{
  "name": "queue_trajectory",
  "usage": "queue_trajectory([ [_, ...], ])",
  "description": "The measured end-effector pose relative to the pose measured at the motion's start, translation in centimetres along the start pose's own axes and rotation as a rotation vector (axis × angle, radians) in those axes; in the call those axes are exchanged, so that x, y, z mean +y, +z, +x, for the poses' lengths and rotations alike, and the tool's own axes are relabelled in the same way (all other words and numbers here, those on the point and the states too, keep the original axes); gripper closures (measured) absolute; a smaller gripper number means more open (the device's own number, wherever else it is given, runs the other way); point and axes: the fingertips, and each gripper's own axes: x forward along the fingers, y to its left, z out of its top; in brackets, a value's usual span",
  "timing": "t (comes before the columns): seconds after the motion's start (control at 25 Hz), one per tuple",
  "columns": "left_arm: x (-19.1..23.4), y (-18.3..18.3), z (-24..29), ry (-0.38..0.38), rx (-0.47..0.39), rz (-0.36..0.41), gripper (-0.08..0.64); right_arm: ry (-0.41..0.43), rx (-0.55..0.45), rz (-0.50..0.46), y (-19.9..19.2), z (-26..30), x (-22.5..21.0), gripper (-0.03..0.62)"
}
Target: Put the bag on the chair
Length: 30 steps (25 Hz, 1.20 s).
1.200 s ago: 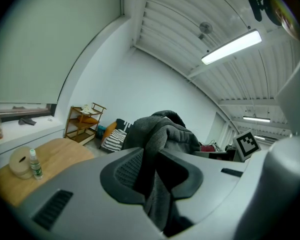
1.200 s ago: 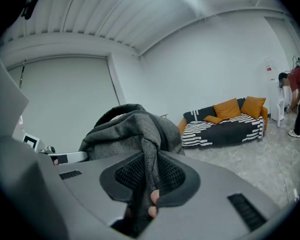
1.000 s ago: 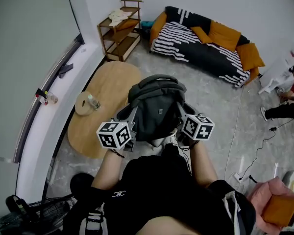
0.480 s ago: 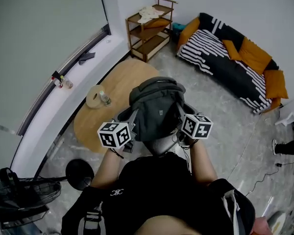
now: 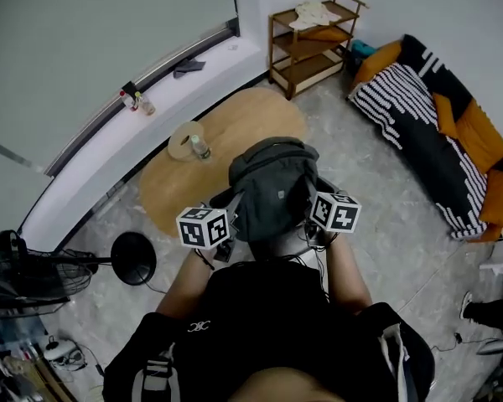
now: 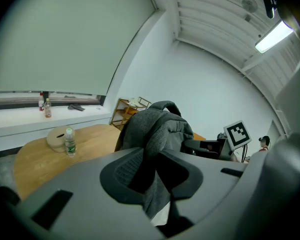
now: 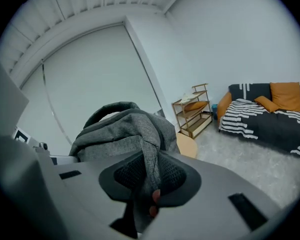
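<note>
Left claw and right claw both clamped on grey fabric backpack, aloft at twelve o'clock; no chair visible, placement outstanding.

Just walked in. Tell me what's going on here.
A person is holding a grey bag up in front of them. The left hand-held gripper and the right hand-held gripper each clamp a fold of its fabric, one on either side. The bag hangs in the air near a round wooden table and hasn't been set down anywhere yet.
</note>
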Motion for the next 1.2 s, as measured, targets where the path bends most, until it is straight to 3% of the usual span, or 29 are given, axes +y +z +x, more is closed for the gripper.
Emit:
queue_trajectory([
  [0.32, 3.3, -6.1, 5.0, 0.115, 0.13, -0.125, 0.476, 0.043, 0.18, -0.044, -4.5, 5.9, -4.4, 0.5],
  [0.6, 5.9, -12.7, 9.5, 0.181, 0.266, -0.144, 0.472, -0.009, 0.326, -0.087, -9.9, 9.6, -9.2, 0.492],
  [0.76, 7.4, -13.9, 10.1, 0.233, 0.201, -0.153, 0.466, 0.054, 0.3, -0.168, -11.8, 11.4, -9.2, 0.5],
  [0.96, 8.0, -13.4, 10.2, 0.258, 0.199, -0.177, 0.454, 0.061, 0.304, -0.173, -11.6, 11.9, -9.4, 0.485],
  [1.2, 7.7, -12.5, 9.3, 0.355, 0.171, -0.038, 0.393, 0.043, 0.244, -0.223, -9.3, 10.4, -9.4, 0.443],
])
